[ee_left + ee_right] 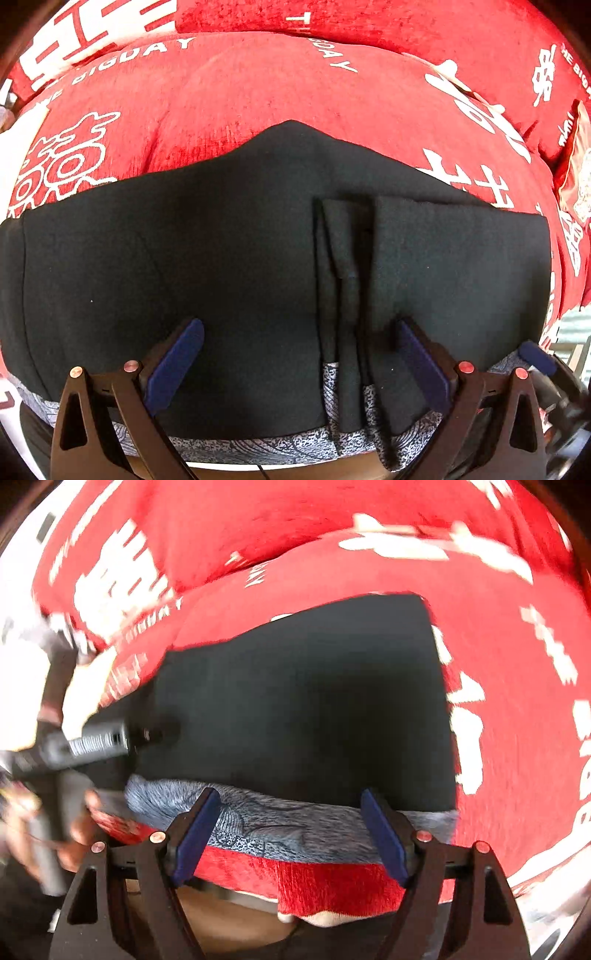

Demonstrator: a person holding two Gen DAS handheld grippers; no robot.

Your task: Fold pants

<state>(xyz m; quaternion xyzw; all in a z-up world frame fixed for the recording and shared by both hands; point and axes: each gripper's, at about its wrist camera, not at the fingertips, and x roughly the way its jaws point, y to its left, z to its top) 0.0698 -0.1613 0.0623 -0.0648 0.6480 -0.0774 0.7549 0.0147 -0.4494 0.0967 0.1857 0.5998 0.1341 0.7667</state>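
The black pants [184, 240] lie folded flat on a red cover, with a folded flap and several narrow pleats [347, 280] on their right half. A grey patterned band [258, 445] runs along their near edge. My left gripper [298, 326] hovers open over the pants, its blue pads [177, 362] wide apart and gripping nothing. In the right wrist view, which is blurred, my right gripper [291, 794] stands open above the grey band [277, 827] at the near edge of the pants [314, 701]. The left gripper [99, 738] and a hand show at the left there.
The red cover [258, 92] with white characters spreads beyond the pants on all far sides and bulges into soft ridges at the back. A red packet [576, 177] lies at the far right. The cover's front edge [332, 886] drops off just below the grey band.
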